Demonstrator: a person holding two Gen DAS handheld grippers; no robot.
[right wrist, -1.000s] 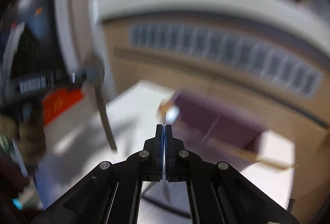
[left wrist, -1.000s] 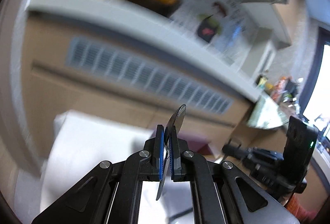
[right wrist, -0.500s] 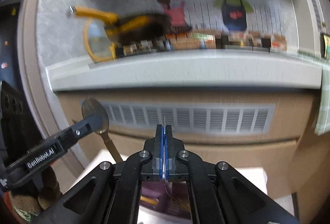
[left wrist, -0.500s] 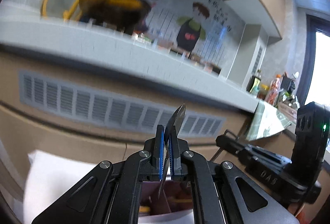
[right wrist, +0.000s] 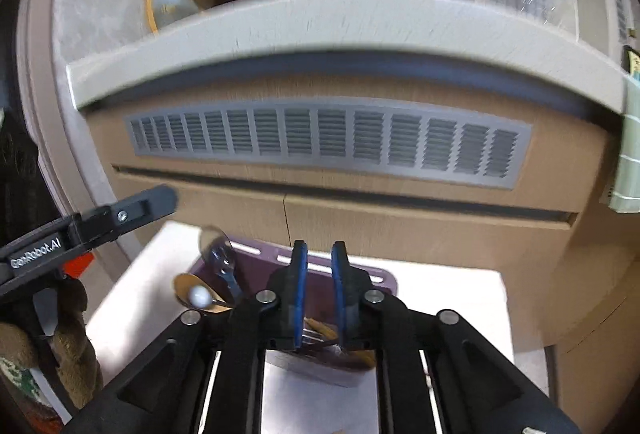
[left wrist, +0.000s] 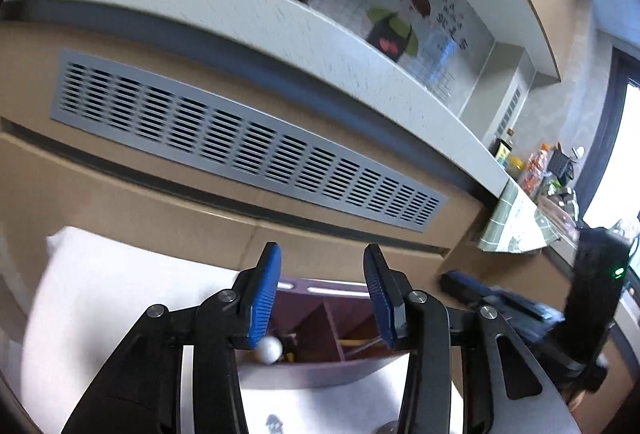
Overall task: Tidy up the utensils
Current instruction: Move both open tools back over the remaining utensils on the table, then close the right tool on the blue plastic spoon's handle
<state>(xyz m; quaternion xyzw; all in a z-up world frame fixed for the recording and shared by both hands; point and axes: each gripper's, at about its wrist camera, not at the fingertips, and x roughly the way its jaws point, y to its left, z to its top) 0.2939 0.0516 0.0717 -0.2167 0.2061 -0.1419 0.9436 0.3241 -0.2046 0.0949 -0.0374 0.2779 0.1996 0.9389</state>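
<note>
Purple caddy [right wrist: 384, 284] at table's [right wrist: 452, 298] far edge now takes both utensils: left gripper [left wrist: 322, 294] and right gripper [right wrist: 319, 290] opening, nothing pinched; spoon [right wrist: 218, 254] dropped in.

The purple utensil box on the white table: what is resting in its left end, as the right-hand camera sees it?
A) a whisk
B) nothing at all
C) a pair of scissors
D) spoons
D: two spoons lean out of the left end of the purple utensil box, one silvery and one golden.
</note>
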